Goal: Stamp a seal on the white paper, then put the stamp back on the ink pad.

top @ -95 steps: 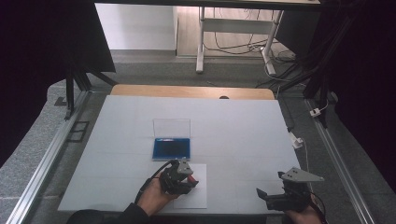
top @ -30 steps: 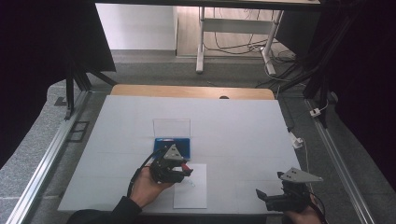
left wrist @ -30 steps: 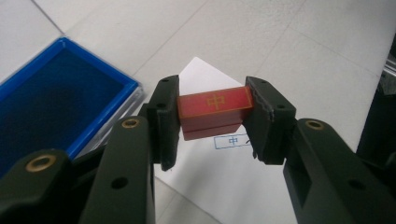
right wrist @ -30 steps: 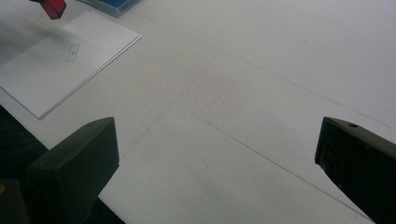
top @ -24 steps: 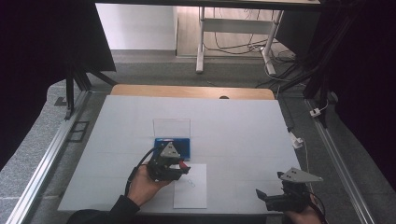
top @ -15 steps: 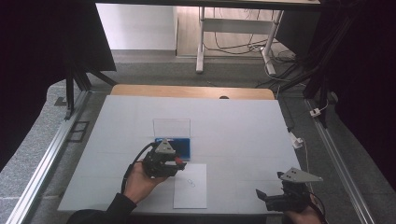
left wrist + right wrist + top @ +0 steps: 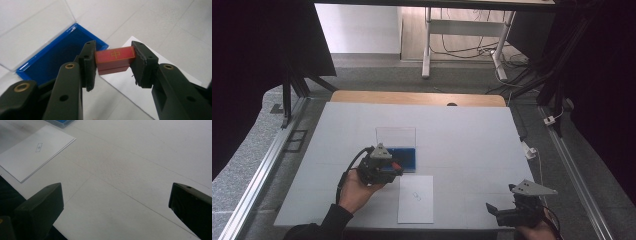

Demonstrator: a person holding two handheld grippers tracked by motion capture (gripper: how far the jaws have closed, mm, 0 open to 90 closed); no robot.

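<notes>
Red stamp block (image 7: 114,60) gripped in the left claw (image 7: 113,66), held above the surface between blue ink tray (image 7: 58,53) and white sheet (image 7: 416,197), apparently mid-stamping; right claw (image 7: 116,205) rests open at near right.

- The small printed mark on the paper sheet (image 7: 415,198) was too small to read in the high view.
- The right claw (image 7: 115,202) was cut off by the bottom and right edges of the right gripper view.
- The red stamp block (image 7: 114,60) had its underside hidden, and its end faces were covered by the left claw (image 7: 113,65).
- The blue tray (image 7: 53,56) was partly hidden behind that claw.
- The person's right hand (image 7: 537,232) ran off the bottom edge.
</notes>
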